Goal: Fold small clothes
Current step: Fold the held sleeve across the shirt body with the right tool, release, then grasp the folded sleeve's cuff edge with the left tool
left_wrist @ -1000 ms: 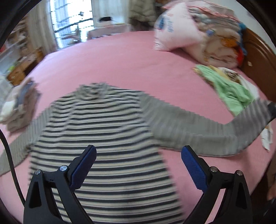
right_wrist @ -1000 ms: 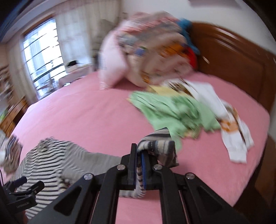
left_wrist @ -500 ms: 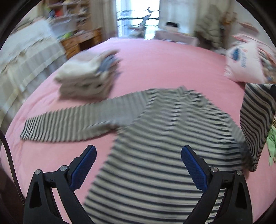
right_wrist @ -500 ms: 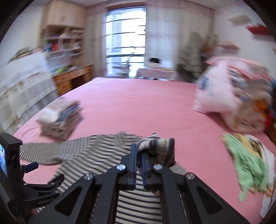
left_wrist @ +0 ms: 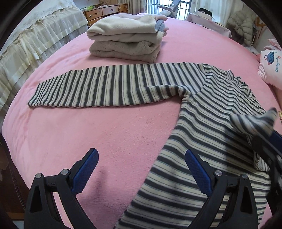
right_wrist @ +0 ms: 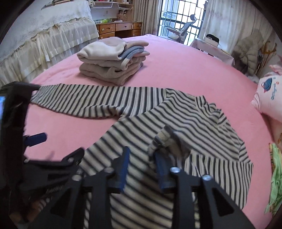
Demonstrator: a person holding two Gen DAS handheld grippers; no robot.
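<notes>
Striped sweater (left_wrist: 202, 126) lies flat on the pink bed (left_wrist: 105, 133), one sleeve (left_wrist: 109, 88) extended left, near a folded clothes stack (left_wrist: 126, 38). Left gripper (left_wrist: 141, 165) hovers with jaws wide; right gripper (right_wrist: 141, 162) has jaws parted, the other sleeve's cuff (right_wrist: 167, 141) against its right finger.

A home bedroom: pink bed (left_wrist: 123, 132), wooden dresser (right_wrist: 119, 29), barred window (right_wrist: 179, 15)

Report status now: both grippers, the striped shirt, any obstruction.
Left gripper open, empty, over bed. Right gripper open; sleeve cuff lies on striped shirt. Other sleeve flat, unfolded. Folded stack beyond, clear.
</notes>
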